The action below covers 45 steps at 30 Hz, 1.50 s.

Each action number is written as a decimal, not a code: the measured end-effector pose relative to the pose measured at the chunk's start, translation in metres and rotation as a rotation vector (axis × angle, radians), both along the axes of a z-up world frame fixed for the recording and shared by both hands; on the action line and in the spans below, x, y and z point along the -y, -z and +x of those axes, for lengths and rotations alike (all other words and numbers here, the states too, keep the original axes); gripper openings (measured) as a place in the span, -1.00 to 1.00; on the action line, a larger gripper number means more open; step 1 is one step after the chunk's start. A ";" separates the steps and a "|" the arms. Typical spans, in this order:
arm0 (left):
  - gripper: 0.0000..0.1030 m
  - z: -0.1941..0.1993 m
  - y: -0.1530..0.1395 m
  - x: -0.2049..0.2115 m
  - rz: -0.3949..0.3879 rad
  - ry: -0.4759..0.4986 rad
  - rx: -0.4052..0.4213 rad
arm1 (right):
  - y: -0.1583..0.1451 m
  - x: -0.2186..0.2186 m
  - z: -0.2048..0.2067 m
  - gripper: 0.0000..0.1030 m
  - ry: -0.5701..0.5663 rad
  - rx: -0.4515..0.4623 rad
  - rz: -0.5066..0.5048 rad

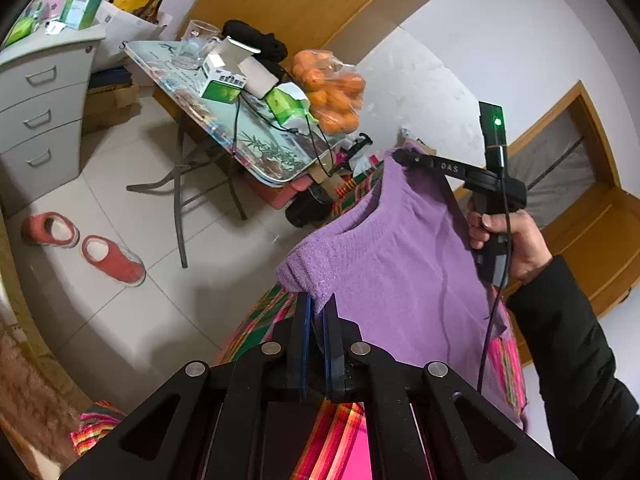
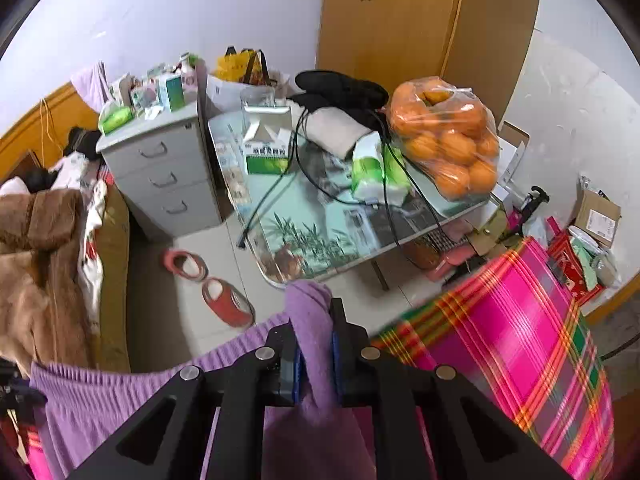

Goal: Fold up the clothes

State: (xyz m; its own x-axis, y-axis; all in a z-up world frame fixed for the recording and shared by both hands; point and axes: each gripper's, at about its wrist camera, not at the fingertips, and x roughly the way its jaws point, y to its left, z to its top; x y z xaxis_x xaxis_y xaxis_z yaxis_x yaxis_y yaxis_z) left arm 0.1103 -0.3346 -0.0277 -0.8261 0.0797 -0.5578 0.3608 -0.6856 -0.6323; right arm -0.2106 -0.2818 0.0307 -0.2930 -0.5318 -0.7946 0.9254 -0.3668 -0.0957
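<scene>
A purple knitted sweater hangs in the air, stretched between both grippers above a pink plaid bedcover. My left gripper is shut on one thick edge of the sweater. In the left wrist view the right gripper pinches the far top edge, held by a hand in a black sleeve. In the right wrist view my right gripper is shut on a bunched fold of the sweater, and the rest of the fabric sags away to the left.
A folding table holds a bag of oranges, boxes, a glass mug and cables. A grey drawer unit stands beside it. Red slippers lie on the tiled floor. A brown coat lies at left, a wooden wardrobe behind.
</scene>
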 end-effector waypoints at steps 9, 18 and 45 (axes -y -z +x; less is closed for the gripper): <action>-0.90 -0.006 0.010 0.001 -0.017 0.002 0.056 | 0.033 0.014 -0.018 -0.87 0.076 -0.004 0.075; -0.87 0.005 0.006 0.001 0.009 -0.004 0.031 | -0.028 -0.054 -0.016 -0.36 0.092 0.081 -0.093; -0.85 0.003 0.010 0.009 0.028 -0.112 0.060 | 0.025 -0.075 -0.020 -0.87 0.177 0.058 0.071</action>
State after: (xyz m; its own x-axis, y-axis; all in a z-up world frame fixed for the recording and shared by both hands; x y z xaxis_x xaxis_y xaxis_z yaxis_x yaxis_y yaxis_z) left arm 0.1133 -0.3436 -0.0378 -0.7958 0.0049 -0.6055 0.4719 -0.6217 -0.6252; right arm -0.2306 -0.2068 0.0062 -0.3298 -0.4179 -0.8465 0.8517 -0.5186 -0.0759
